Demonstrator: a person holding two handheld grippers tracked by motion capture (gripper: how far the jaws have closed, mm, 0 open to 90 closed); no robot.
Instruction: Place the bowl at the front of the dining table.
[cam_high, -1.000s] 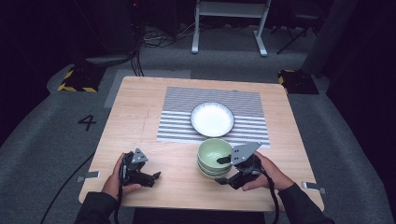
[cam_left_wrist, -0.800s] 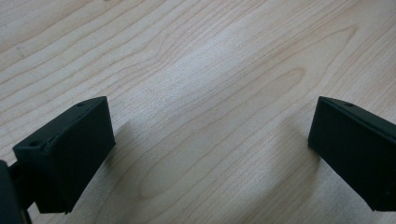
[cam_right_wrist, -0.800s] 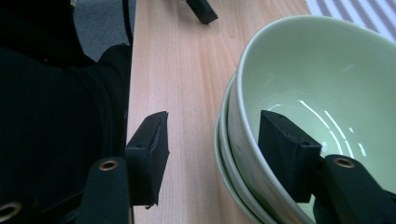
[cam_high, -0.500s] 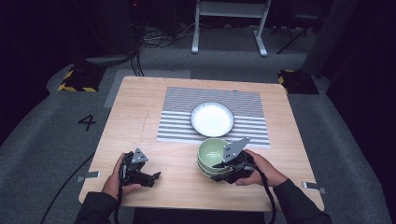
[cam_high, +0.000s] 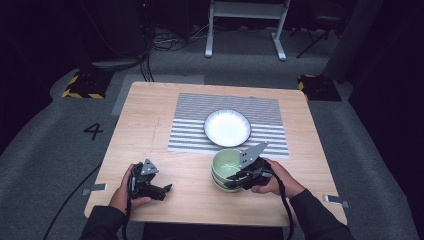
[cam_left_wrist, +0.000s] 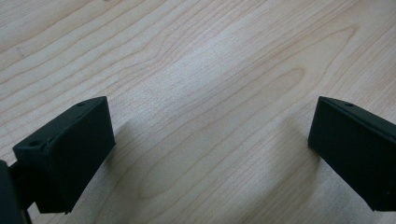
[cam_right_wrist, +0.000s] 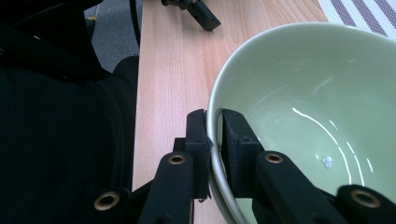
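A pale green bowl (cam_high: 223, 161) tops a short stack of like bowls near the table's front edge, just below the striped mat (cam_high: 190, 125). My right gripper (cam_high: 232, 180) has just been closing its jaws and is now shut on the bowl's near rim. In the right gripper view the green bowl (cam_right_wrist: 303, 93) has its wall pinched between my right gripper's (cam_right_wrist: 215, 140) two pads, one inside and one outside. My left gripper (cam_high: 165, 189) rests on the wood at the front left. Its jaws stand wide apart in the left gripper view, with bare wood between them (cam_left_wrist: 210, 149).
A white plate (cam_high: 227, 127) lies on the striped mat behind the bowls. The wooden table (cam_high: 150, 110) has bare wood on its left side. A person's sleeves come in from the bottom edge. Cables and a metal stand occupy the dark floor beyond the table.
My right gripper has slid left onto the green bowl's near rim and its jaws have closed on it. The left gripper has stayed where it was.
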